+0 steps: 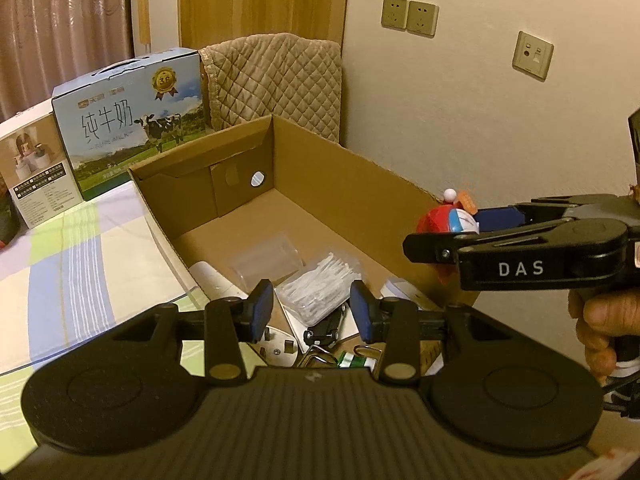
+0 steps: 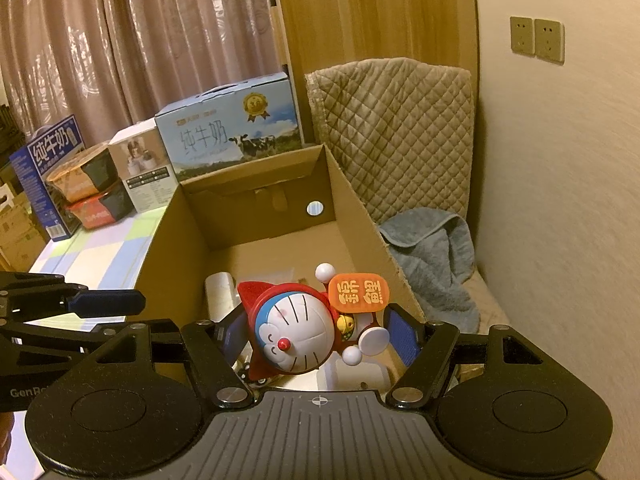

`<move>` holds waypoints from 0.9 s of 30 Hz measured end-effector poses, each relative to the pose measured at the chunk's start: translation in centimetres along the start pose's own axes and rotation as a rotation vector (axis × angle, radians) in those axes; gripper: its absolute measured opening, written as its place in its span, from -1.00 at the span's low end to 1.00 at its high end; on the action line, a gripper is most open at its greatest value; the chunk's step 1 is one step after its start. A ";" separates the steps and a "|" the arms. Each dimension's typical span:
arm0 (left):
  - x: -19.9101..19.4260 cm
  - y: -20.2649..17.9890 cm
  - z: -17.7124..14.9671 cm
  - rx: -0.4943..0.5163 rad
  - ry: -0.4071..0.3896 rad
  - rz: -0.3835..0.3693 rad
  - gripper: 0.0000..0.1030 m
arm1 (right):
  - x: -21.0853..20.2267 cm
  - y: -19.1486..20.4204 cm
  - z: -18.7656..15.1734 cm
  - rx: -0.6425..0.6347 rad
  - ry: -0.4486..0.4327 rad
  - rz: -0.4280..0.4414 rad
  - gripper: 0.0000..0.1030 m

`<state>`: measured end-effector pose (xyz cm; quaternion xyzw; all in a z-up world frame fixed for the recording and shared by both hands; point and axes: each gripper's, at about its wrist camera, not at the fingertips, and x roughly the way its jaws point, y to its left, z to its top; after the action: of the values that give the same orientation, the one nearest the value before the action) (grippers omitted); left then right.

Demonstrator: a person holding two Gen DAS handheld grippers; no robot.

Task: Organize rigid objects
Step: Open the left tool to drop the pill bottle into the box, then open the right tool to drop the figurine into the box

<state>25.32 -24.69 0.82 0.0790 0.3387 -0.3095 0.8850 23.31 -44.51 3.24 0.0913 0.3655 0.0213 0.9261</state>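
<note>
My right gripper (image 2: 316, 336) is shut on a Doraemon figurine (image 2: 298, 332) with a red hood and an orange sign, held above the near end of an open cardboard box (image 2: 352, 196). From the left wrist view the figurine (image 1: 448, 216) shows between the right gripper's fingers (image 1: 424, 246) over the box's right wall (image 1: 360, 168). My left gripper (image 1: 314, 312) is open and empty over the box's near end. Below it lie a clear bag of white sticks (image 1: 320, 288), a toy car (image 1: 326, 328) and a white plug (image 1: 276, 348).
A blue milk carton (image 1: 132, 120) and a white product box (image 1: 34, 160) stand behind the cardboard box on a checked tablecloth (image 1: 80, 264). A quilted chair back (image 2: 396, 128) with a grey towel (image 2: 436, 252) stands to the right, by the wall.
</note>
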 end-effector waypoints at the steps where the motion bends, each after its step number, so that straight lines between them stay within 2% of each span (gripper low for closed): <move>1: 0.0 0.0 0.0 0.000 0.000 0.001 -0.29 | 0.0 0.0 0.1 -0.001 -0.001 0.000 0.33; 17: -0.6 0.9 0.1 -0.032 -0.018 0.020 -0.29 | 0.5 0.1 0.0 -0.002 0.016 0.010 0.33; 27: -0.7 1.3 0.0 -0.055 -0.023 0.027 -0.29 | 2.0 0.5 -0.3 -0.002 0.065 0.037 0.33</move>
<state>25.73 -23.28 1.18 0.0555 0.3360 -0.2890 0.8947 24.63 -43.77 1.76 0.0963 0.3937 0.0416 0.9132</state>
